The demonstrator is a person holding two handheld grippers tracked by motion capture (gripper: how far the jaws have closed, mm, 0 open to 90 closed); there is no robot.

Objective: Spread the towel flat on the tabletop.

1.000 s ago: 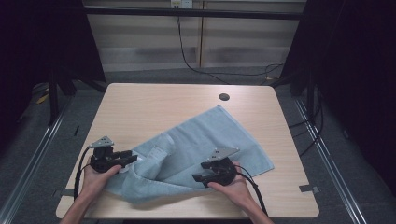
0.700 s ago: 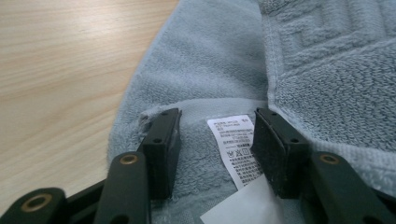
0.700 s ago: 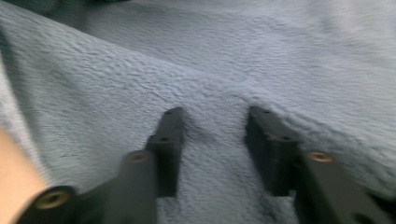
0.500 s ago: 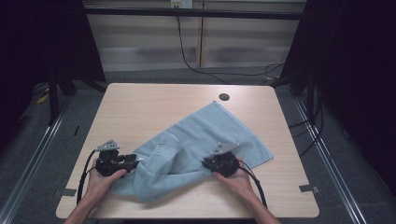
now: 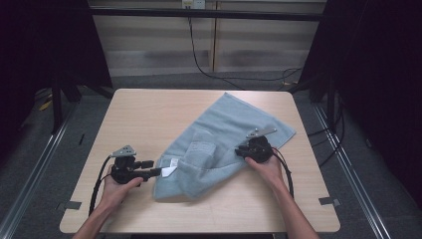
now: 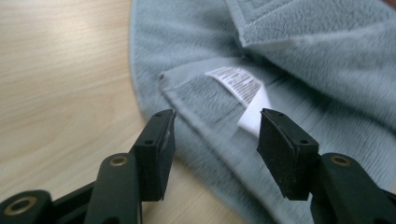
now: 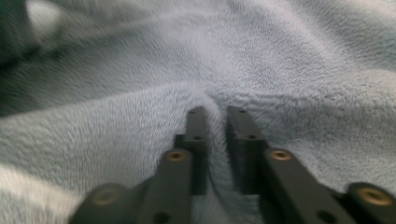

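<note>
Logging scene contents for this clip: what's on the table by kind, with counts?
Towels: 1, the blue-grey towel with a white care label
Handheld tools: 2, left tool and right tool
Total: 3

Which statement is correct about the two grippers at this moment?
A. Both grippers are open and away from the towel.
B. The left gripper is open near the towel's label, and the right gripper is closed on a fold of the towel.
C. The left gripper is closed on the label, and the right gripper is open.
B: the left gripper has its jaws apart around the white label, while the right gripper pinches a ridge of the towel.
</note>
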